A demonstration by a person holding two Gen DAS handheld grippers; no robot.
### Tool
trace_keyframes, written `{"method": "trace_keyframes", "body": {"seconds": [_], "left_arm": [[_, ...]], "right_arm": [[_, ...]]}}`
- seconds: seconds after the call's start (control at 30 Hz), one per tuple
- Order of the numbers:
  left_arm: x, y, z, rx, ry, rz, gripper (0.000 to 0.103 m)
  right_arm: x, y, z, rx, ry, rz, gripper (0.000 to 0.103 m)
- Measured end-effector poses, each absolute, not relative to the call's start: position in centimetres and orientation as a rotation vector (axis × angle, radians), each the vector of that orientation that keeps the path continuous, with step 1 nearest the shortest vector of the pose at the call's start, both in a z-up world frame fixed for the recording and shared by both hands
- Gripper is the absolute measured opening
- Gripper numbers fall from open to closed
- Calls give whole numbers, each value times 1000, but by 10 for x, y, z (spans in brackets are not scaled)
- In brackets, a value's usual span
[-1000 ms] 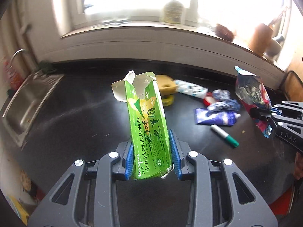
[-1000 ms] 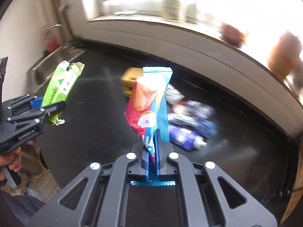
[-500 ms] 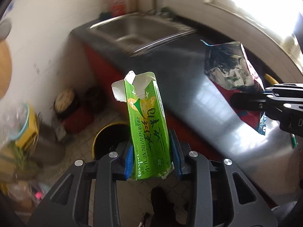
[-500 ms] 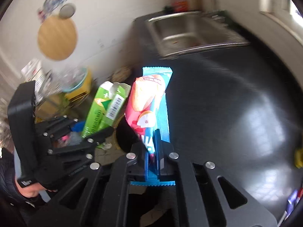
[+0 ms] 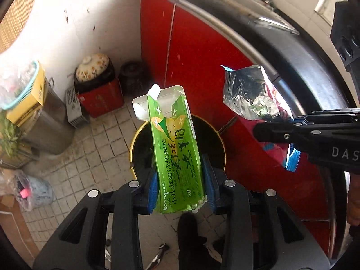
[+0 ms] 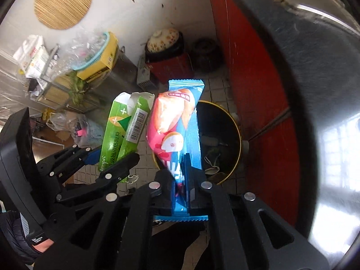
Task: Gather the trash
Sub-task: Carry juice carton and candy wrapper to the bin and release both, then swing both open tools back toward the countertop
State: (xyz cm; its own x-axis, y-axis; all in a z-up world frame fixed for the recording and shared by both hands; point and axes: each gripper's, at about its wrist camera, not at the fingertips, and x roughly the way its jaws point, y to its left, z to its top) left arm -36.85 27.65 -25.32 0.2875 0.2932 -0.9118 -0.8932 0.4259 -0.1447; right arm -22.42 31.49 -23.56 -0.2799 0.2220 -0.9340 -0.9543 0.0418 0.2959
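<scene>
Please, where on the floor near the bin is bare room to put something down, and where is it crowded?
Bare tiles lie between the yellow-rimmed bin and the grey metal can. By the wall it is crowded: red box with a lidded pot. A plastic bag fills the near left.

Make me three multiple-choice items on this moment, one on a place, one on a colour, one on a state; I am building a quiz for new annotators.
1. Where does the bin stand?
A. on the tiled floor beside the red cabinet
B. on the countertop
C. inside the sink

2. What colour is the carton in the left gripper?
A. blue
B. green
C. white

3. What is the right gripper doing?
A. hanging open and empty
B. pressing on the bin's rim
C. clamped shut on the snack wrapper

Answers: 1 A, the yellow-rimmed bin sits on floor tiles next to the cabinet front. 2 B, its printed sides are bright green. 3 C, the wrapper's blue seam is pinched between the pads.
</scene>
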Motion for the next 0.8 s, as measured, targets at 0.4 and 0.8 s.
{"method": "trace_keyframes", "body": {"seconds": [0.4,0.8], "left_arm": [[-380,294,-291,-811,988,876,54],[-387,283,-254,-778,949,897,65]], "right_arm": [[-223,337,-263,-856,1339,1438,64],[-222,329,-230,-816,1297,1473,65]]}}
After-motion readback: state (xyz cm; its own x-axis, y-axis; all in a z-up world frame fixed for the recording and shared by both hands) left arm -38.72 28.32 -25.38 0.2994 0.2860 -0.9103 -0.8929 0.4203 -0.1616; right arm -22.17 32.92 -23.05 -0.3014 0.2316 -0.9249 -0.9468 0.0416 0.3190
